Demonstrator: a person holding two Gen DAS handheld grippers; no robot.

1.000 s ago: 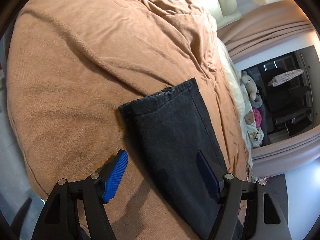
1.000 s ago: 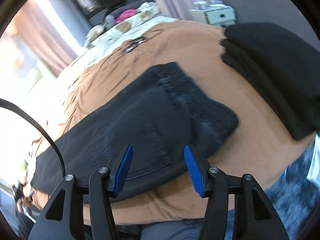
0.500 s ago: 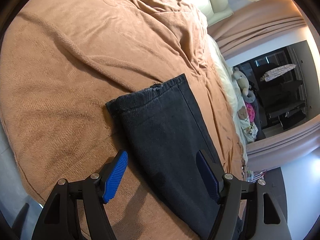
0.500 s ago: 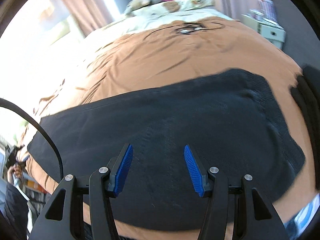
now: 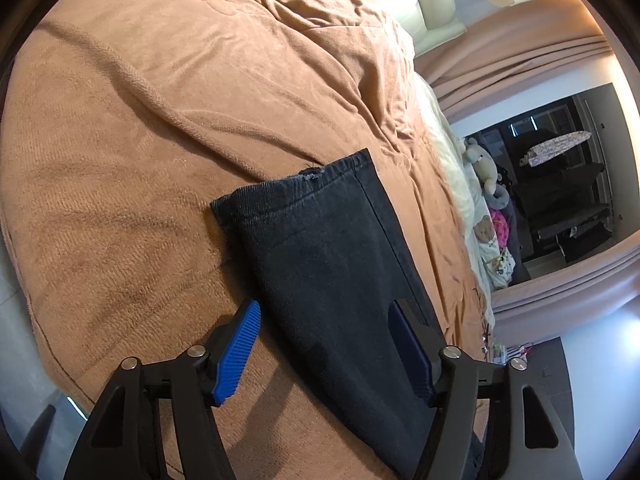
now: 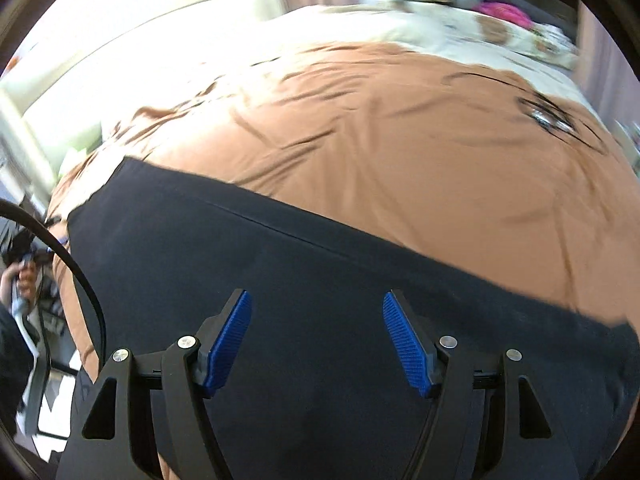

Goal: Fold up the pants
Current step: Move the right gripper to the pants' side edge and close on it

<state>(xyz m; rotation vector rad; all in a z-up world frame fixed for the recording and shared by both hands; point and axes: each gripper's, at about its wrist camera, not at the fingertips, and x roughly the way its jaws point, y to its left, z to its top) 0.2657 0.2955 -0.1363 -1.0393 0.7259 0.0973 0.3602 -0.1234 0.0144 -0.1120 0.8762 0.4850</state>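
Your right gripper (image 6: 316, 336) has swung away from the waistband end within the last second; the stack of folded dark clothes it faced then is out of view, and it now looks across the long middle of the pants (image 6: 320, 280), blurred by the sweep. Your left gripper (image 5: 324, 344) has barely shifted, hanging over the leg with the frayed hem (image 5: 296, 182) toward 12 o'clock. Both sets of fingers are spread wide and hold nothing. Laid out lengthwise on the brown blanket (image 5: 160, 120) of the bed, the pants look already folded leg on leg, so I judge the crosswise fold comes next: take the hem with the left and steady the middle with the right.
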